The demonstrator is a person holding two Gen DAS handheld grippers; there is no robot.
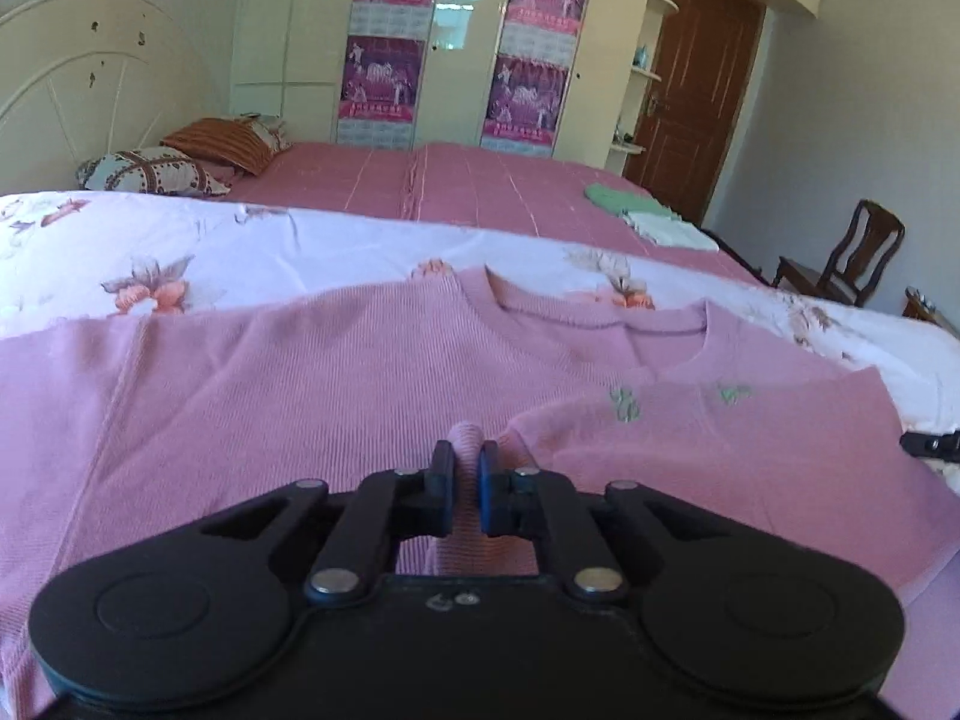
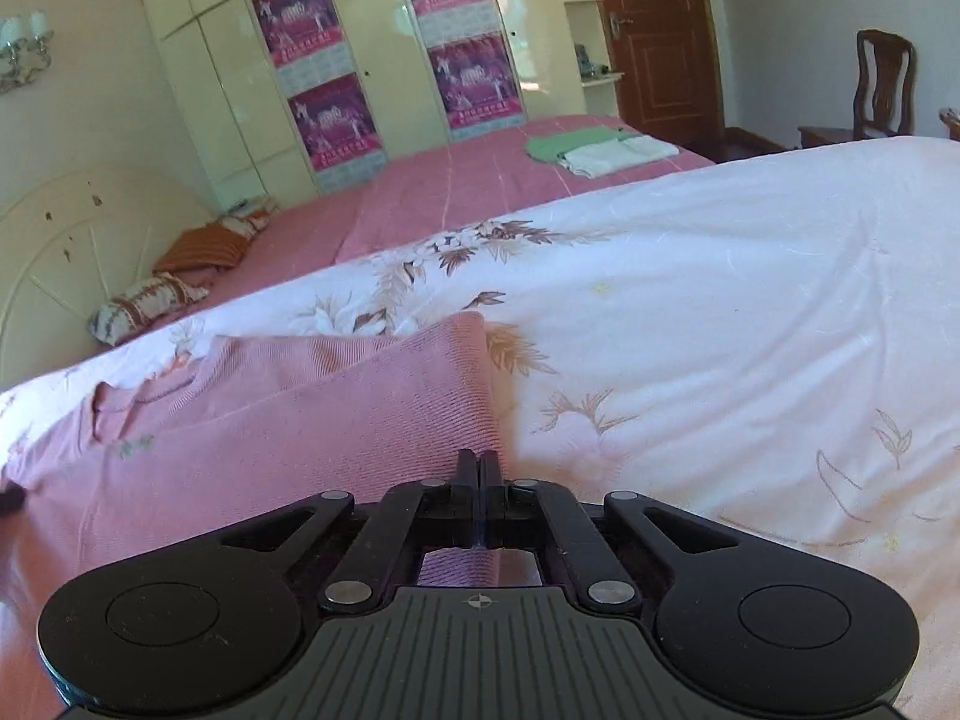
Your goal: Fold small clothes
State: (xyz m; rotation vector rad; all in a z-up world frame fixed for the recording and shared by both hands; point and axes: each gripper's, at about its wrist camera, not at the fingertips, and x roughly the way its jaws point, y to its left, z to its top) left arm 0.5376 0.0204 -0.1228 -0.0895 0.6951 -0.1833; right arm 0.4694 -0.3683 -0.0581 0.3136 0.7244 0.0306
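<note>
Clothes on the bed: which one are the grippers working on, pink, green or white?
The pink knit top, spread on the floral quilt; the left gripper pinches its fabric. The green and white pieces lie folded far off.

Both wrist cams sit low and close over the pink sweater point(image 1: 360, 372), facing the wardrobe point(image 2: 372, 60) across the bed point(image 1: 480, 186).

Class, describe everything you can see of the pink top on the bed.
The pink top is a ribbed knit with a round neckline and small green motifs. It lies flat on the floral quilt, its right side folded over the front. The left gripper pinches a raised fold of it; the right gripper, jaws together, sits at its folded edge.
</note>
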